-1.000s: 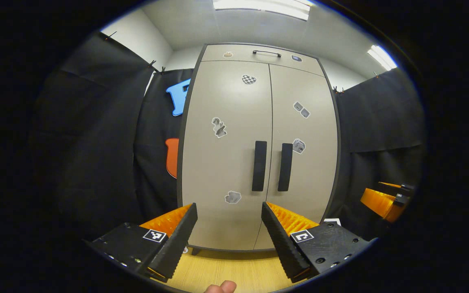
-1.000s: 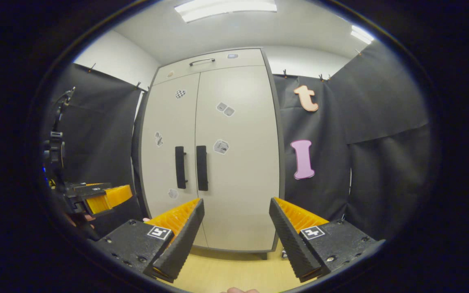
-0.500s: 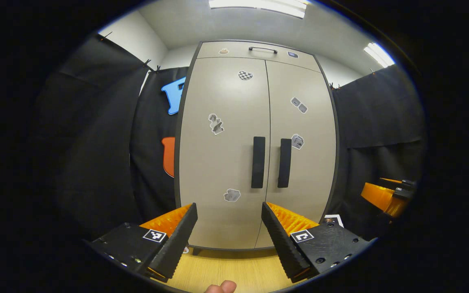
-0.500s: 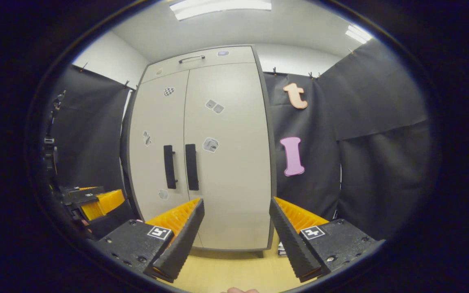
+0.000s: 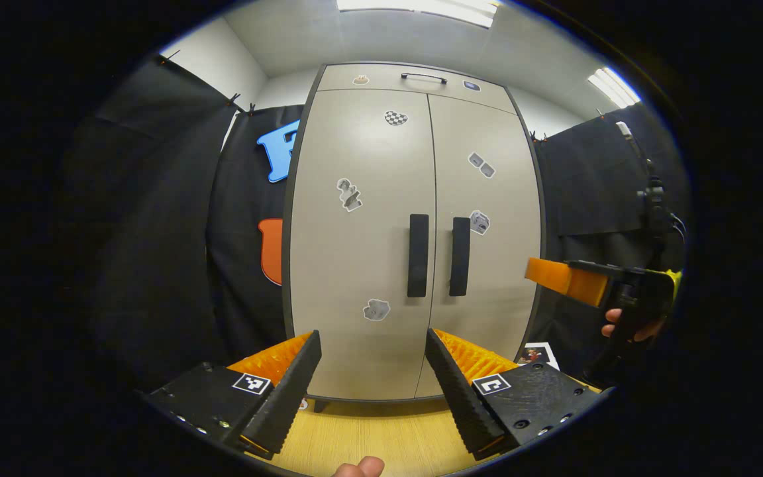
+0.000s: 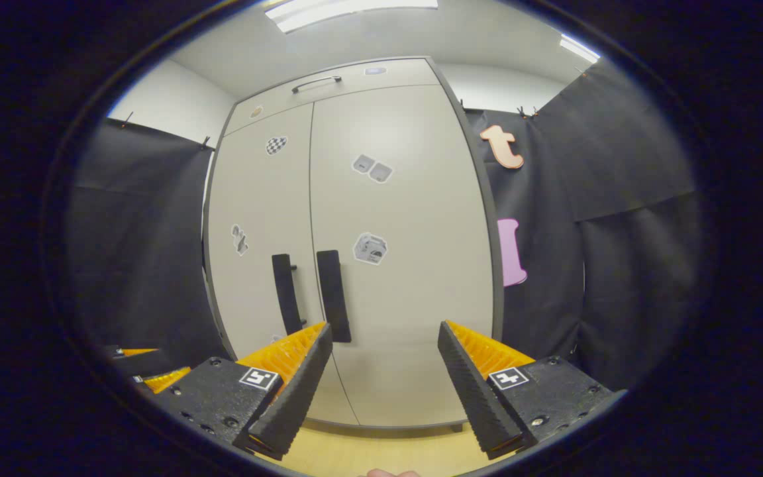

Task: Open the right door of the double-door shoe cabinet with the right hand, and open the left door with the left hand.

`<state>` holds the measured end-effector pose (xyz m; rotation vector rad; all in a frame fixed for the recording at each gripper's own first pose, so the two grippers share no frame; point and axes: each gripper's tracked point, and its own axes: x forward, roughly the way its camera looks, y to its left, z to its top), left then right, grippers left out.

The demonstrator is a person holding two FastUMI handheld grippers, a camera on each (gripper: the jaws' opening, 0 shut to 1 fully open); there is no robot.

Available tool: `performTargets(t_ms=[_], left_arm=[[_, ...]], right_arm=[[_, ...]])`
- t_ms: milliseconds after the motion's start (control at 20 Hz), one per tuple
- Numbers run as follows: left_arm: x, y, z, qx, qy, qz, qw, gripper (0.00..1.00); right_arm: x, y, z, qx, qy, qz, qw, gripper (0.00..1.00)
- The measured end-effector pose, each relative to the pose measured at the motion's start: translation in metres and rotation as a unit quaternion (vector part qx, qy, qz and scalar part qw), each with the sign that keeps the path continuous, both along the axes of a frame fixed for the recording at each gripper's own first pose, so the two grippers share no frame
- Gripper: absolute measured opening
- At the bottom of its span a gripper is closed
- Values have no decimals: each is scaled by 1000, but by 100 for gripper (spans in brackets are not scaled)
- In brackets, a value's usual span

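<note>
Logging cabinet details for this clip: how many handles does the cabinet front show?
3: a vertical bar handle on the left door, another on the right door, flanking the centre seam, and a slim horizontal handle on the top panel.

A staged recording booth set up inside a plain indoor room. Black cloth [image 5: 156, 218] hangs as walls on both sides, clipped along its top edge, with white painted wall [image 6: 163, 109] visible above it. Long ceiling light panels [image 5: 421, 5] shine overhead. A tall beige double-door cabinet [image 5: 355, 252] with scattered small stickers [image 5: 350, 195] stands on a light wood-look floor [image 5: 368, 437].
</note>
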<state>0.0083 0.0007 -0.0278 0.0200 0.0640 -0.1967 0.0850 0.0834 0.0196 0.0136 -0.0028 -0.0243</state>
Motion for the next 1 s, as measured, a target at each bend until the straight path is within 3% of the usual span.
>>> performTargets(t_ms=[350,1000], left_arm=[[-8,10,-7,-1,5,-2,1000,95],[-5,46,-9,-14,7,16,1000,95]], right_arm=[[69,32,10,-35,-6,1,999,100],[119,41,-3,-53,10,-33,998,96]])
